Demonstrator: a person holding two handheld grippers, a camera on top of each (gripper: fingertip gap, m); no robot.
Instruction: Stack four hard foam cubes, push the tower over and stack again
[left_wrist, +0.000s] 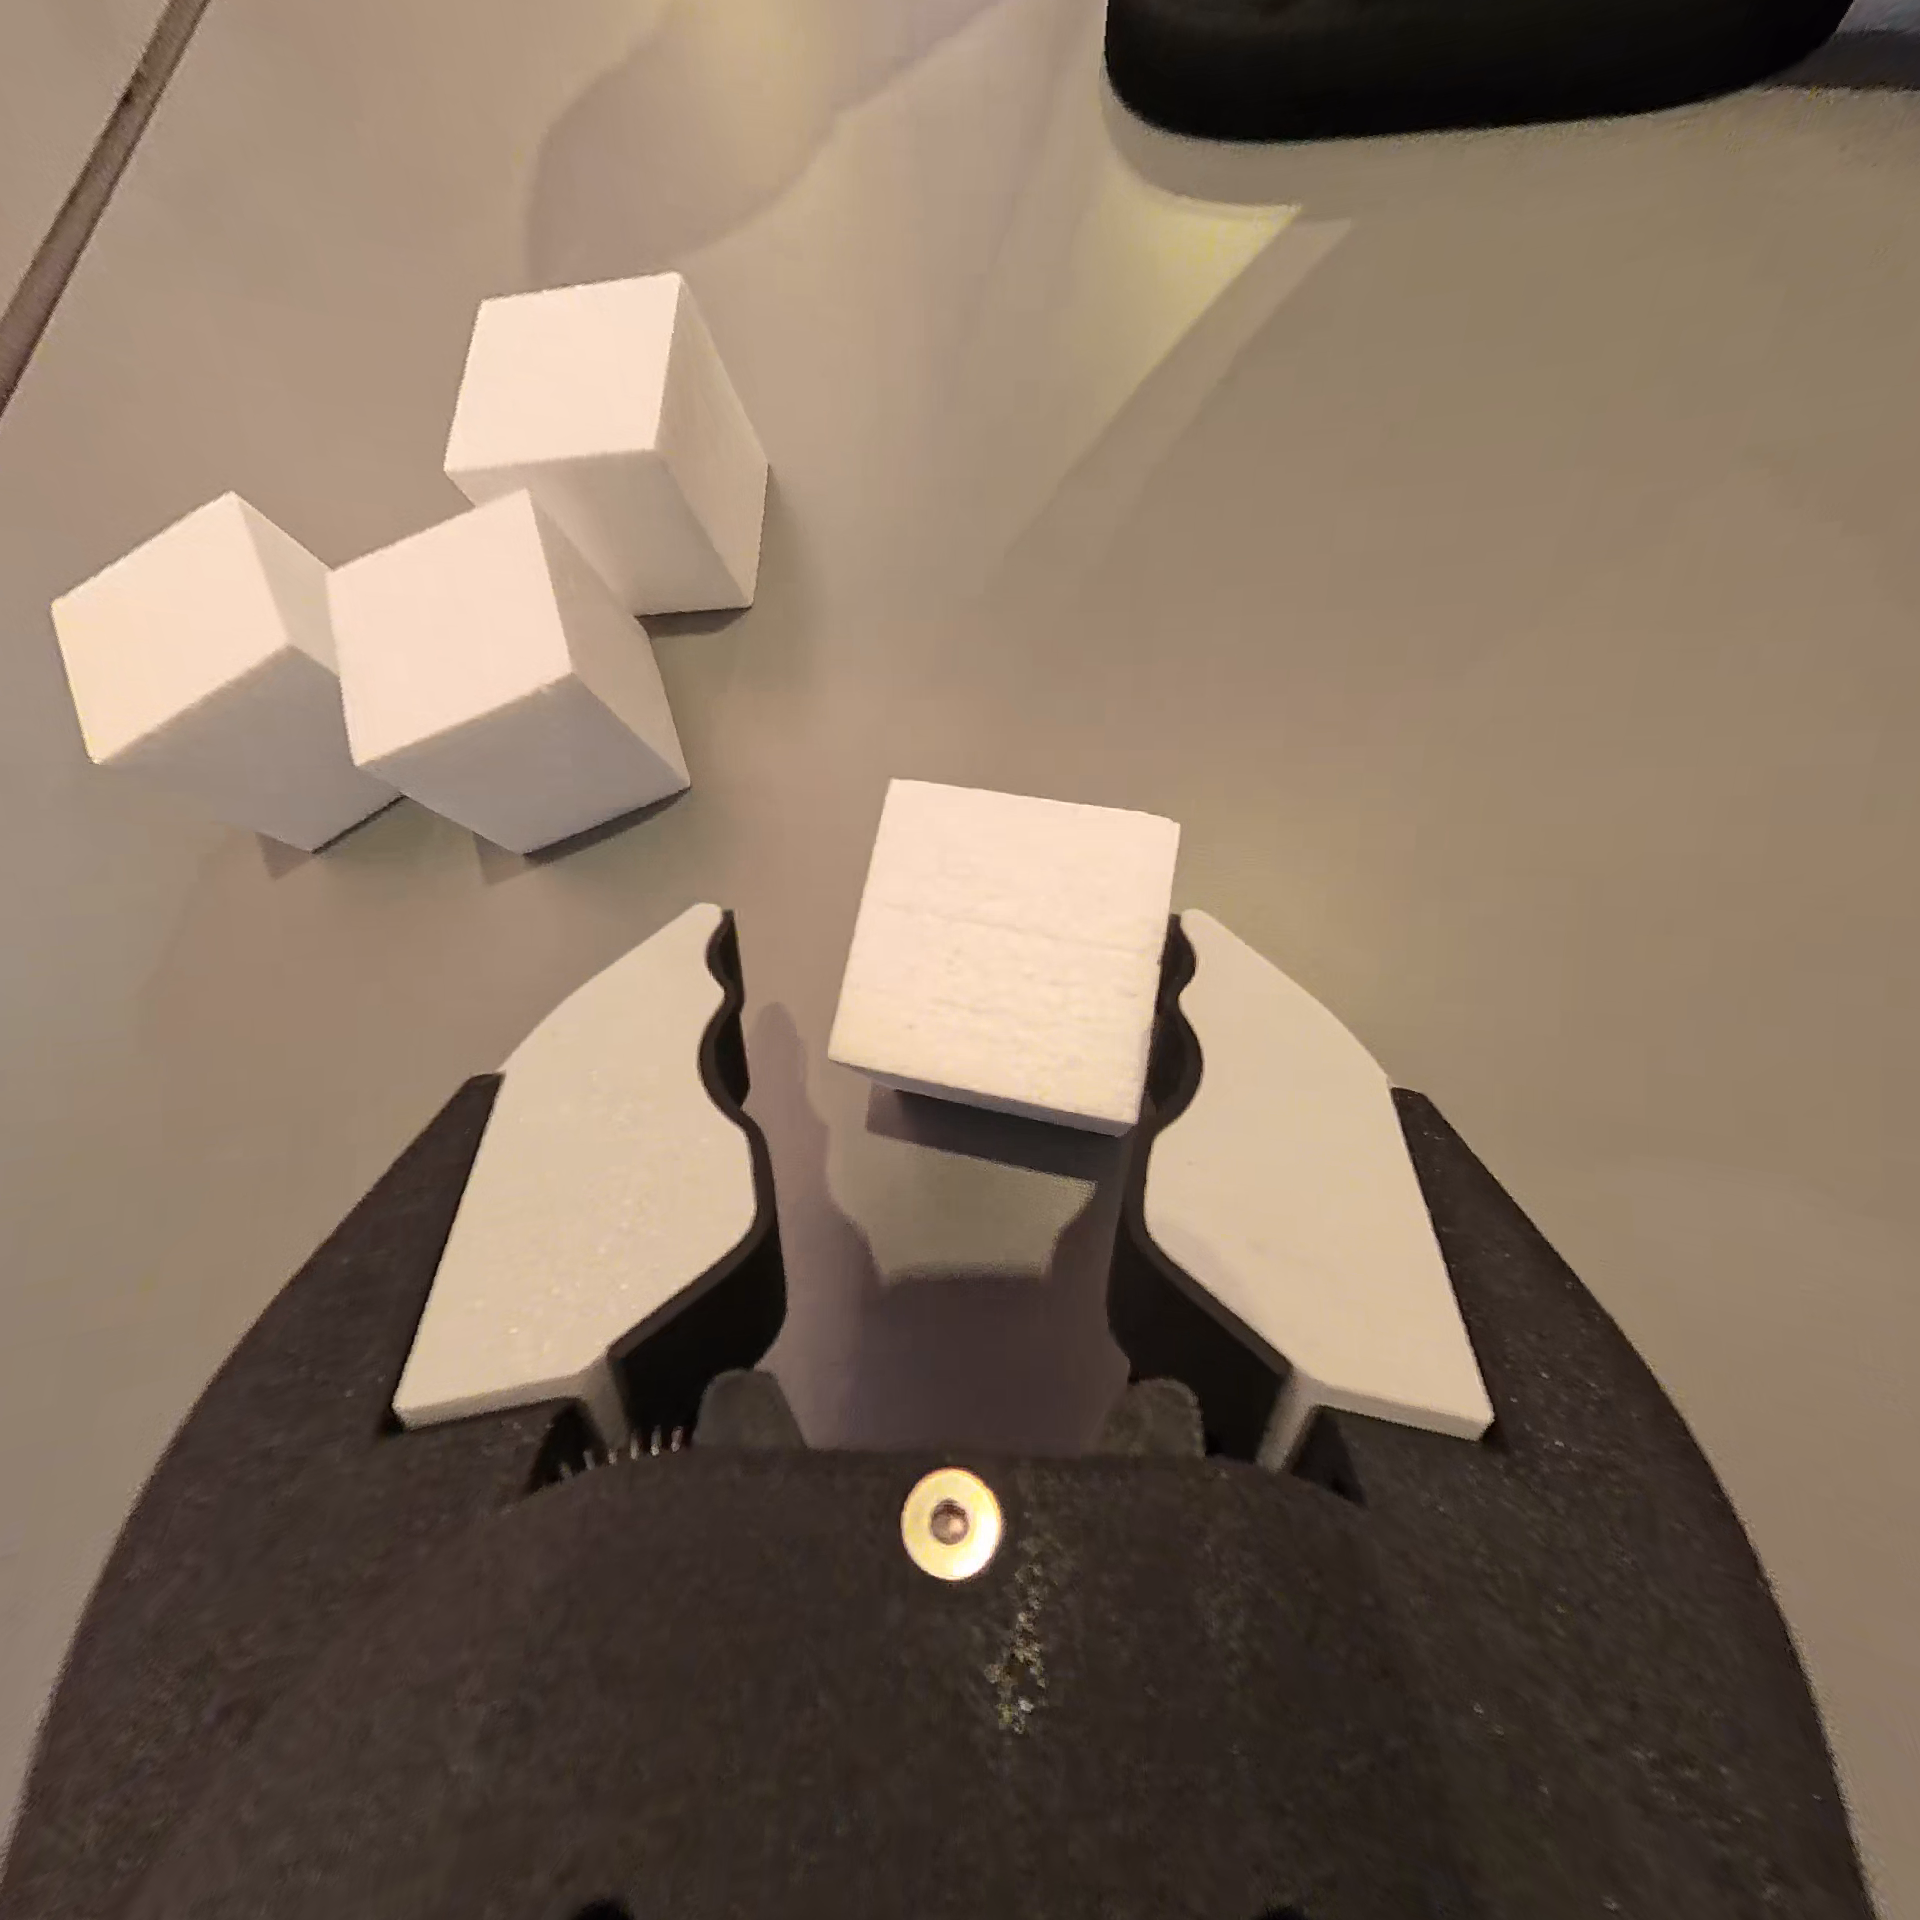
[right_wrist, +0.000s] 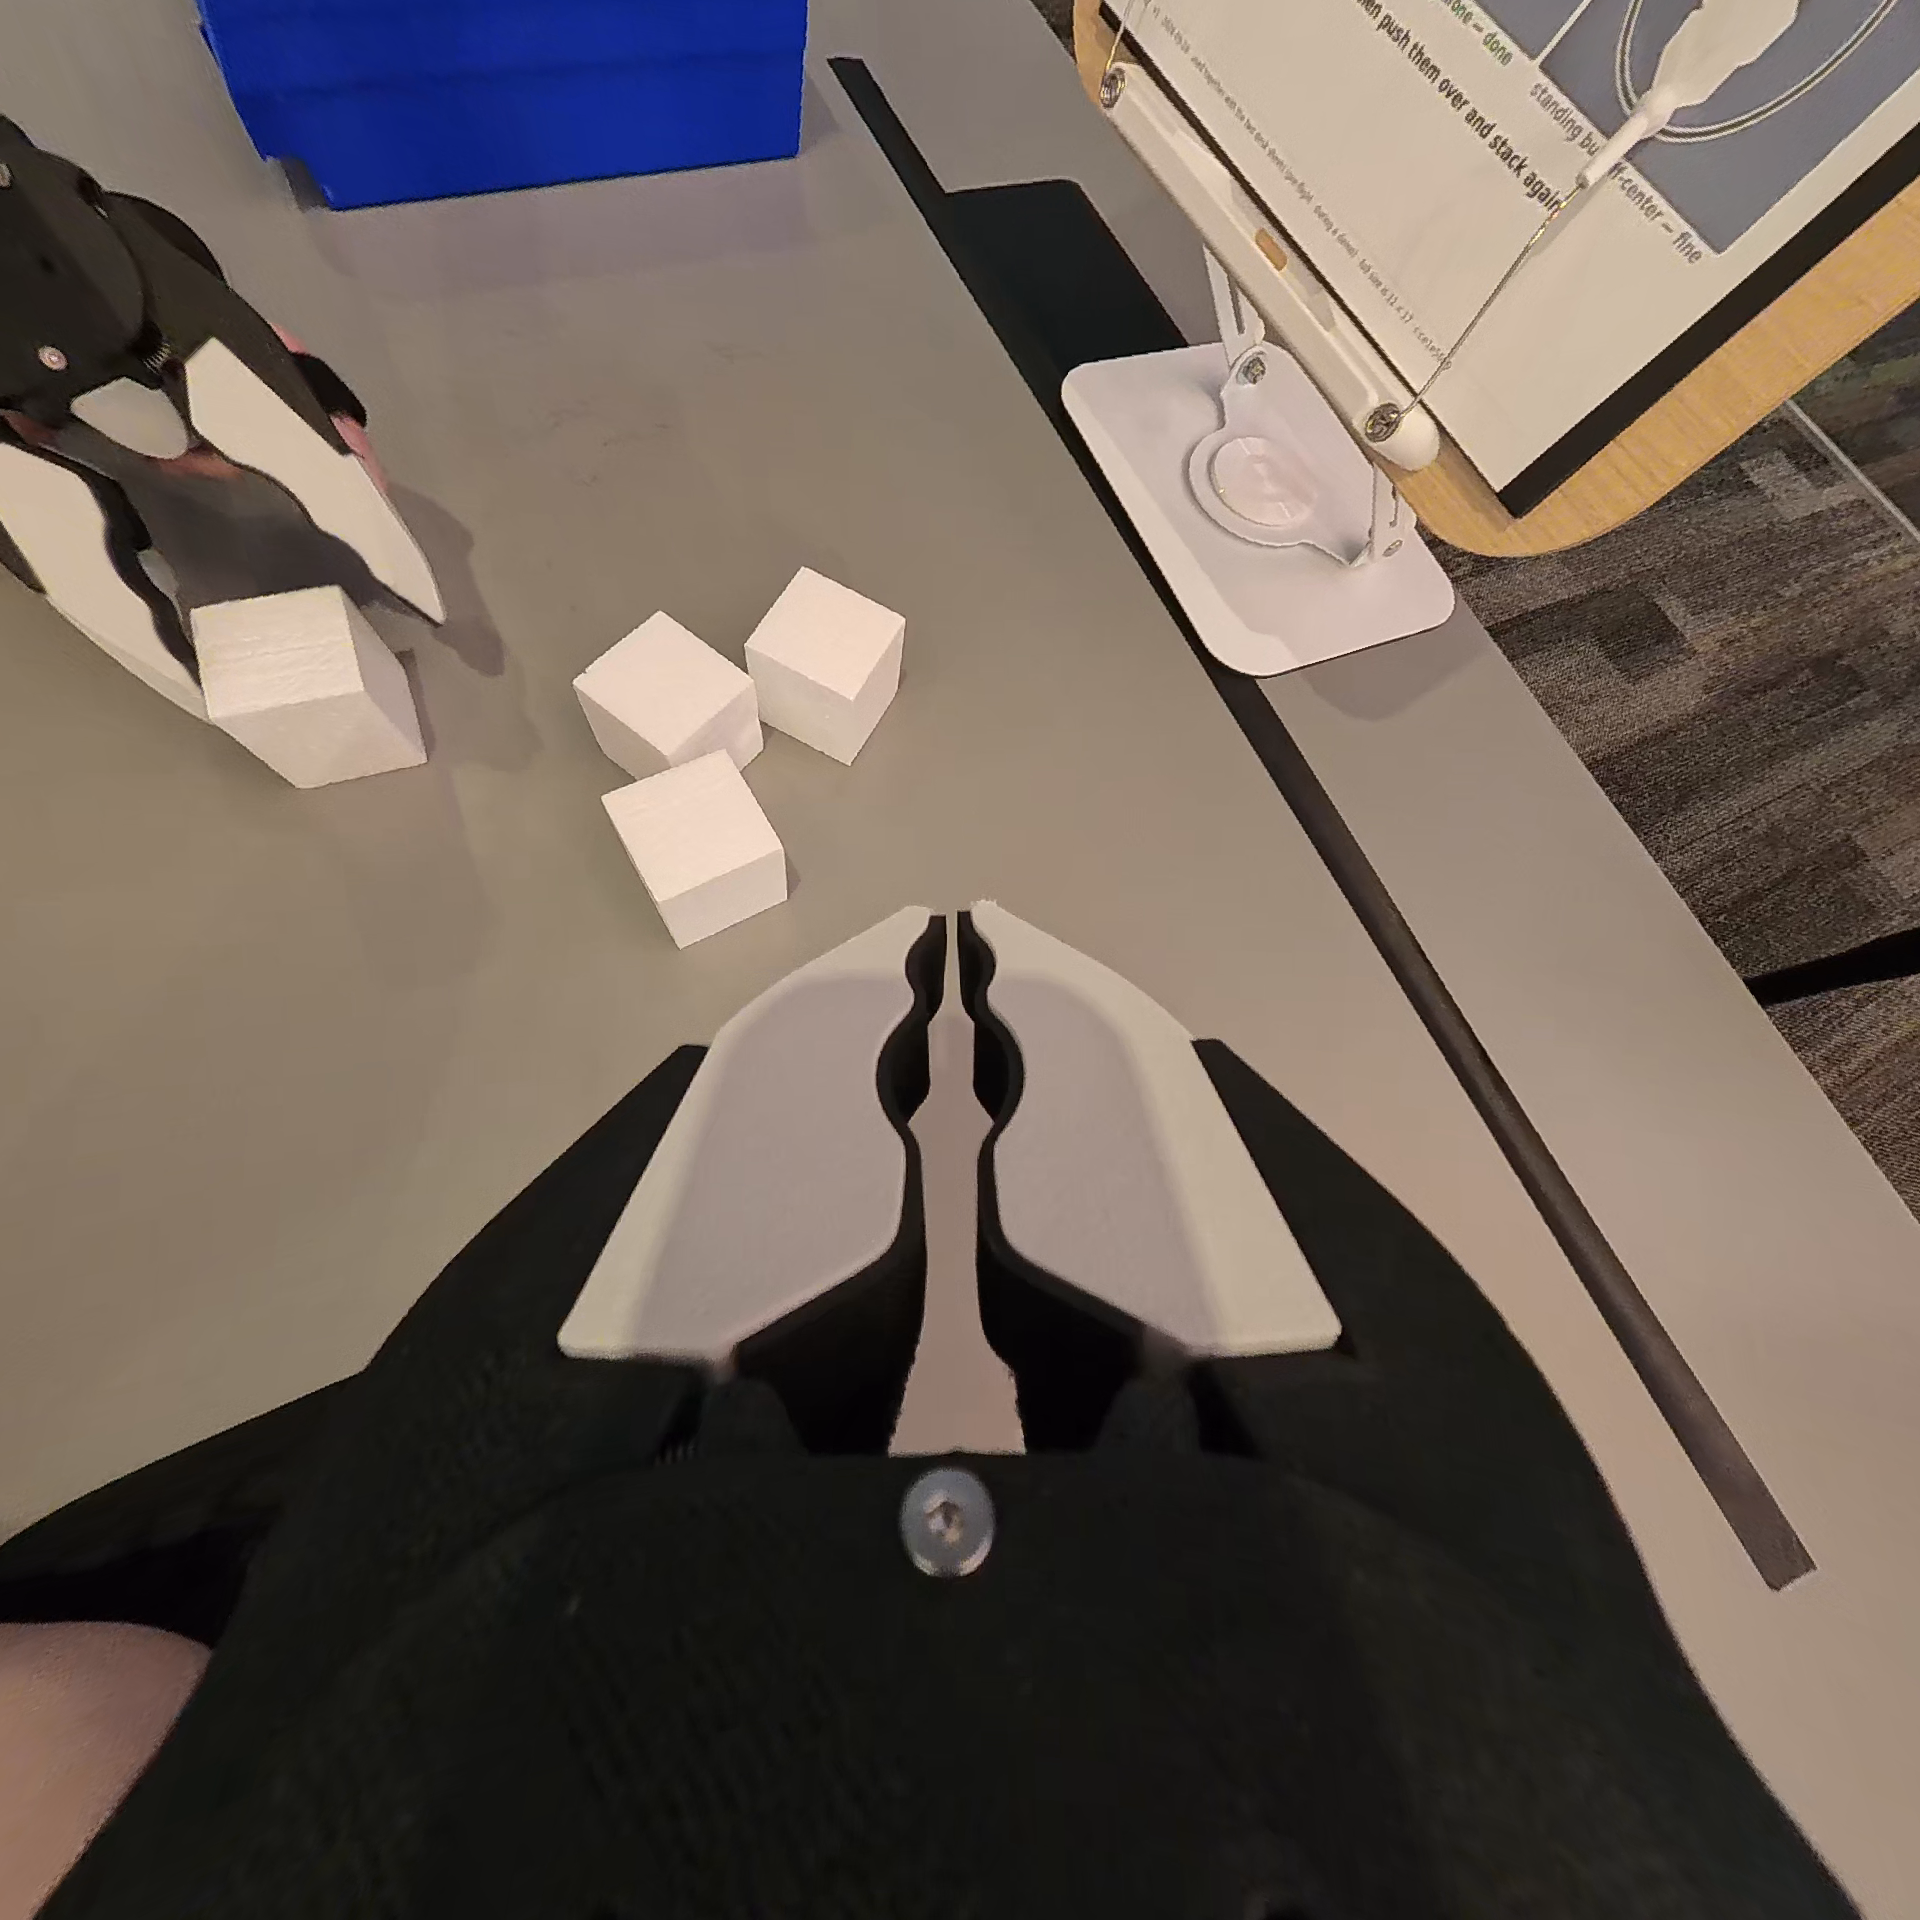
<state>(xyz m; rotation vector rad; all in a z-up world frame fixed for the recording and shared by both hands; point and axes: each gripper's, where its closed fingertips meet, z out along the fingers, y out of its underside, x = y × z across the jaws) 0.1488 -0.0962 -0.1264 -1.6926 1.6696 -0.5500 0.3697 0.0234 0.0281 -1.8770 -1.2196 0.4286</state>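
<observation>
The left gripper (left_wrist: 956, 935) is spread wide around one white foam cube (left_wrist: 1003, 951). Its right finger (left_wrist: 1262, 1101) touches the cube's side, while a gap shows between the left finger (left_wrist: 613, 1112) and the cube, so nothing is clamped. From the right wrist view, that cube (right_wrist: 301, 681) rests on the grey table (right_wrist: 312, 1039), with the left gripper (right_wrist: 281, 623) coming down on it at a slant.

The other three cubes sit in a loose cluster on the table, none stacked: a far cube (left_wrist: 608, 436), a middle cube (left_wrist: 499, 675) and a left cube (left_wrist: 197, 665). The middle one overlaps both neighbours in this view (whether they actually touch is hard to tell).

The right gripper (right_wrist: 956, 920) hangs above the table just short of the cluster, its fingertips nearly together with only a thin slit between them, holding nothing. Behind the cubes stand a blue bin (right_wrist: 509, 94) and a white stand (right_wrist: 1257, 520) carrying a printed board (right_wrist: 1475, 208)
</observation>
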